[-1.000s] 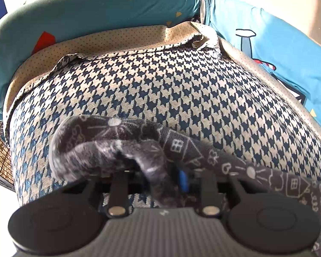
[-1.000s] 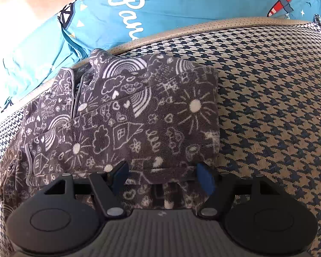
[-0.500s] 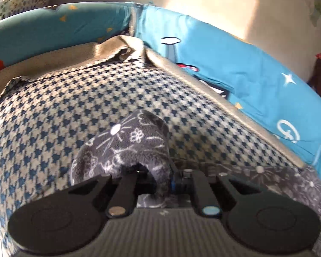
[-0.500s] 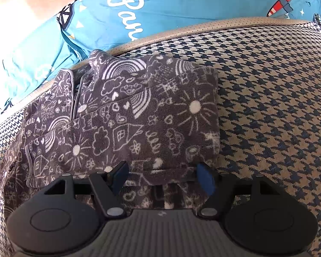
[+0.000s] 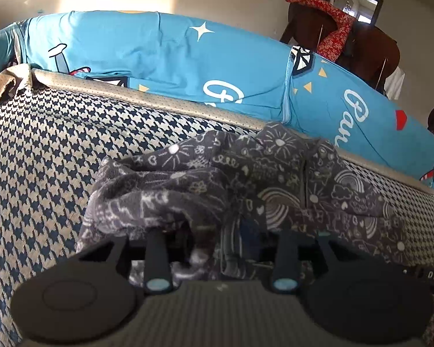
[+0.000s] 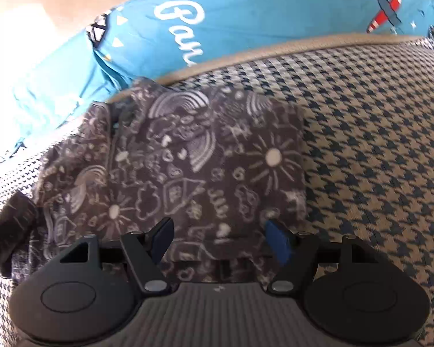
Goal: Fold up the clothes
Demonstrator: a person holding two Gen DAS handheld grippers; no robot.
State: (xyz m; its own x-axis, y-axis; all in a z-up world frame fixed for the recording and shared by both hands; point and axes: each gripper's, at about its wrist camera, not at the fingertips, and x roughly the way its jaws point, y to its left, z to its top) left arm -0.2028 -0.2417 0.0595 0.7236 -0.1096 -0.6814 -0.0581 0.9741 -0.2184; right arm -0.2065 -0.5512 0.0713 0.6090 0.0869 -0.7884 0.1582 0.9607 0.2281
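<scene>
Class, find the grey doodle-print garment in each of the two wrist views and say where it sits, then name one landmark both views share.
Left wrist view: the grey doodle-print garment fills the lower centre and right, bunched over the left gripper.
Right wrist view: it lies centre-left, flatter, just beyond the open right gripper.
Shared landmark: the blue cover with white lettering behind the houndstooth cushion.

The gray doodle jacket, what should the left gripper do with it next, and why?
Probably lay the bunched part it carries down flat on the rest of the jacket, then let go. The left gripper has a crumpled wad of the fabric over its fingers, lifted above the houndstooth cushion, while the right gripper sits open over the flat, already folded side.
</scene>
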